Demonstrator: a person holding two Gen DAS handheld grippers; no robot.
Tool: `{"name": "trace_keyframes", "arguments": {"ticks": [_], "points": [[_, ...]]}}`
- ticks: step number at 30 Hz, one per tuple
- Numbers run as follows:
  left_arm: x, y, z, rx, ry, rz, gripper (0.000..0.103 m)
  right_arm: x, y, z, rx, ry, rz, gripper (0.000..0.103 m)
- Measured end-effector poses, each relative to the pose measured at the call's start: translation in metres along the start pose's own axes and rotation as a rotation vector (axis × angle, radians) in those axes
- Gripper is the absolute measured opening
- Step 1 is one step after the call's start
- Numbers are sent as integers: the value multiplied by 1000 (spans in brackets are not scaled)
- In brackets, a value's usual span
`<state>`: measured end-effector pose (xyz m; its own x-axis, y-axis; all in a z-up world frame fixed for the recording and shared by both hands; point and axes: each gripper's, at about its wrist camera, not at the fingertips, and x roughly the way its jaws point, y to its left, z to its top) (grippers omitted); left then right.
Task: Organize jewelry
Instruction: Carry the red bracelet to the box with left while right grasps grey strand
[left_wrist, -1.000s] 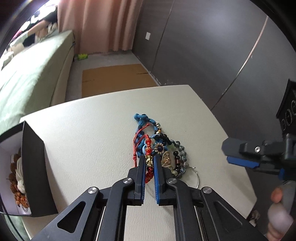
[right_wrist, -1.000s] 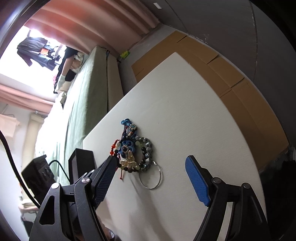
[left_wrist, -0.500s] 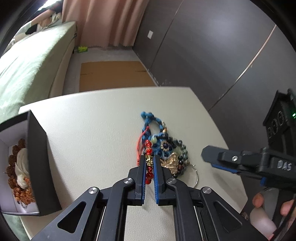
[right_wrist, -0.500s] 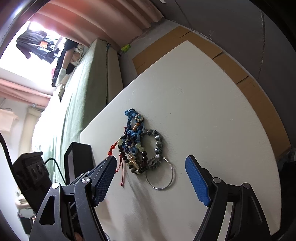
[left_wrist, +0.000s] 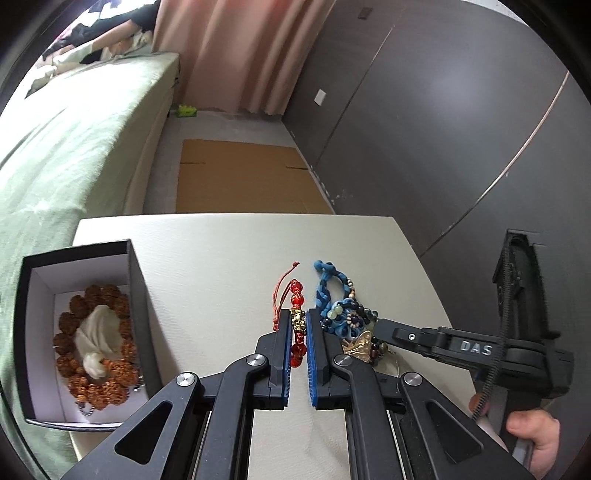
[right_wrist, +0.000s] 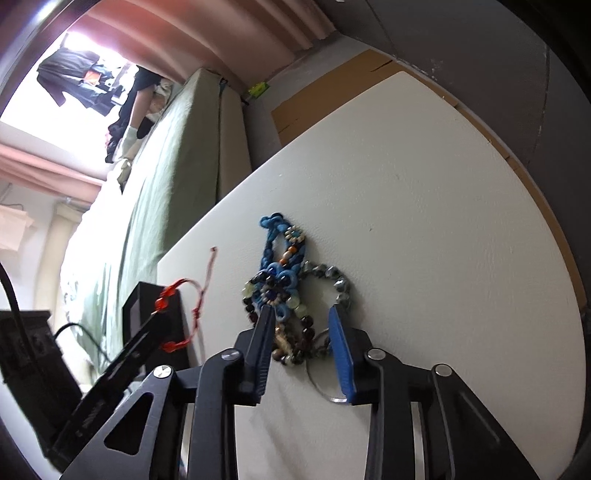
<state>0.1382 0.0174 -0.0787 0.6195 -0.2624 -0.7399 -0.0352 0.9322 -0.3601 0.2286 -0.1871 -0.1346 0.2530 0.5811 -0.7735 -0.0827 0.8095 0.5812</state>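
Observation:
My left gripper (left_wrist: 298, 317) is shut on a red bead bracelet (left_wrist: 296, 295) with gold beads and a red cord, lifted off the white table (left_wrist: 207, 280) and apart from the pile. A pile of jewelry (right_wrist: 284, 291) lies on the table: a blue knotted bracelet (left_wrist: 327, 280), dark bead strands, a grey bead bracelet (right_wrist: 338, 282) and a metal ring (right_wrist: 325, 391). My right gripper (right_wrist: 301, 314) is open, its fingers set either side of the pile's near part. The red bracelet also shows in the right wrist view (right_wrist: 166, 295).
A black box (left_wrist: 138, 295) with a white inside stands at the table's left, holding brown bead strands (left_wrist: 96, 384) and a white cloth. A green bed (left_wrist: 74, 147) is beyond the table's left edge. Cardboard (left_wrist: 243, 181) lies on the floor.
My left gripper has lifted the red bracelet up and left, clear of the pile. My right gripper has narrowed and moved in onto the pile.

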Motion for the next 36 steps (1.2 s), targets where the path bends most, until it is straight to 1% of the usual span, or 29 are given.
{"name": "trace_keyframes", "arguments": {"ticks": [2,4,9,10,11,12,14,16,18,20,24,29,31,36], "points": [[-5,2,0,-3,-6,3,7,3,0,1,-2,0,-8,22],[-11,4,-1,-9,-15,4,7,5,3,1,-5,2,-20,20],[-29,12,-1,-24,-41,6,7,15,15,-2,-48,26,-64,20],[-33,13,-1,-26,-45,8,7,18,17,-3,-58,35,-76,18],[-38,15,-2,-29,-53,10,7,18,18,-4,-64,27,-86,12],[-41,18,-2,-32,-57,11,7,16,20,-5,-65,22,-98,10],[-50,23,-3,-40,-72,13,7,8,21,-6,-56,-8,-82,10],[-60,29,-3,-51,-88,18,7,-2,24,-8,-71,-37,-73,10],[-70,36,-4,-68,-104,21,7,-16,32,-12,-85,-69,-41,10],[-79,43,-6,-85,-116,26,7,-29,39,-15,-102,-103,-37,10],[-96,56,-8,-109,-140,32,7,-49,54,-22,-122,-138,8,10],[-114,74,-10,-142,-167,44,7,-58,93,-29,-210,-151,19,10],[-120,80,-10,-160,-179,42,7,-57,108,-30,-242,-150,14,10],[-134,100,-10,-213,-209,51,7,-50,140,-32,-304,-135,37,10]]}}
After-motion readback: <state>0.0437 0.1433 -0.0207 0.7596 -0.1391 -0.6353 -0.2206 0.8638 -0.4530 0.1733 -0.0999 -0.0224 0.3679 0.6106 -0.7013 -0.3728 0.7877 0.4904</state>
